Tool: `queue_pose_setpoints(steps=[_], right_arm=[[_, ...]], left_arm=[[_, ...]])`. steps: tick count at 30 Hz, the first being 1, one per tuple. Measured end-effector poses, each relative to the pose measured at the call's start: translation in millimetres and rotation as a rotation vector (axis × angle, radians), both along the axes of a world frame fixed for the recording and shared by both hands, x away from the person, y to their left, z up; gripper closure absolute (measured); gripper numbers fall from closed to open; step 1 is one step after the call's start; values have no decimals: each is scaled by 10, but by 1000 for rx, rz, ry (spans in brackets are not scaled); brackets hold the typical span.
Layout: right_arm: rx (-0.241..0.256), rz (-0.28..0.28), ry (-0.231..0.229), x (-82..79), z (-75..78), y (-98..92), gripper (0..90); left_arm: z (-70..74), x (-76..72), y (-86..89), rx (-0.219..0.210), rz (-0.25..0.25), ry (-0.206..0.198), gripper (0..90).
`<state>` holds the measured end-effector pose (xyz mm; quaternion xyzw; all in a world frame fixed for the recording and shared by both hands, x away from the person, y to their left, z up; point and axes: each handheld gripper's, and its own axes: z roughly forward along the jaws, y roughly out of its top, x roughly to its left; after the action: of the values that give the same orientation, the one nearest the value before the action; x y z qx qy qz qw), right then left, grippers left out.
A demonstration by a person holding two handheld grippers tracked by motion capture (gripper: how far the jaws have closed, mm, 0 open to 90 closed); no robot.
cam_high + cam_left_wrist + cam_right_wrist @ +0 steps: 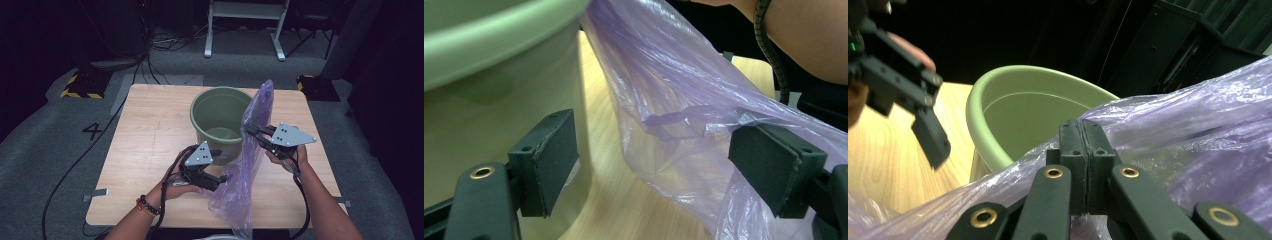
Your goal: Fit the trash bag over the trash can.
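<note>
A dim room with grey carpet, loose black cables and the white legs of a frame surrounds a pale wooden table [150, 150]. On the floor to the table's left, a black numeral 4 [92, 130] is marked, and yellow-and-black striped blocks [80, 86] sit near the far corners.

A round sage-green plastic bucket [220, 122] stands upright on the far middle of the table, its mouth open. A thin, translucent purple plastic bag [247, 165] hangs just beside the bucket on its right side, its top rising above the rim and its crumpled lower end lying on the table near the front edge.

The right gripper [251, 130], held in the person's right hand, has its 2 jaws pressed flat together on the upper edge of the bag; in the right gripper view the jaws [1082, 165] meet with film bunched around them, and the bucket's rim [998, 90] curves just behind.

The left gripper [223, 177], held in the left hand, sits low at the front of the bucket, pointing toward the bag's lower part. In the left gripper view its jaws stand wide apart: 1 pad [549, 160] lies close to the bucket's wall [484, 115], the other pad [769, 165] lies against the bag's film [674, 100], and nothing is clamped between them. The tabletop shows in the gap.
</note>
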<state>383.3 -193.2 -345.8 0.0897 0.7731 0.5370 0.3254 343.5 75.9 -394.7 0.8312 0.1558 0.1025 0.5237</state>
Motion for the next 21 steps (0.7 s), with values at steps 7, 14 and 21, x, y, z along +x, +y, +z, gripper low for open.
queue_pose_setpoints(steps=[7,14,21], right_arm=[[-20,1,13,64,28,87,898],[-25,-6,25,83,21,56,896],[-34,-17,40,76,-25,-5,900]], left_arm=[[97,-3,224,16,37,-13,201],[59,18,430,49,97,3,198],[-35,-3,513,102,128,-12,189]])
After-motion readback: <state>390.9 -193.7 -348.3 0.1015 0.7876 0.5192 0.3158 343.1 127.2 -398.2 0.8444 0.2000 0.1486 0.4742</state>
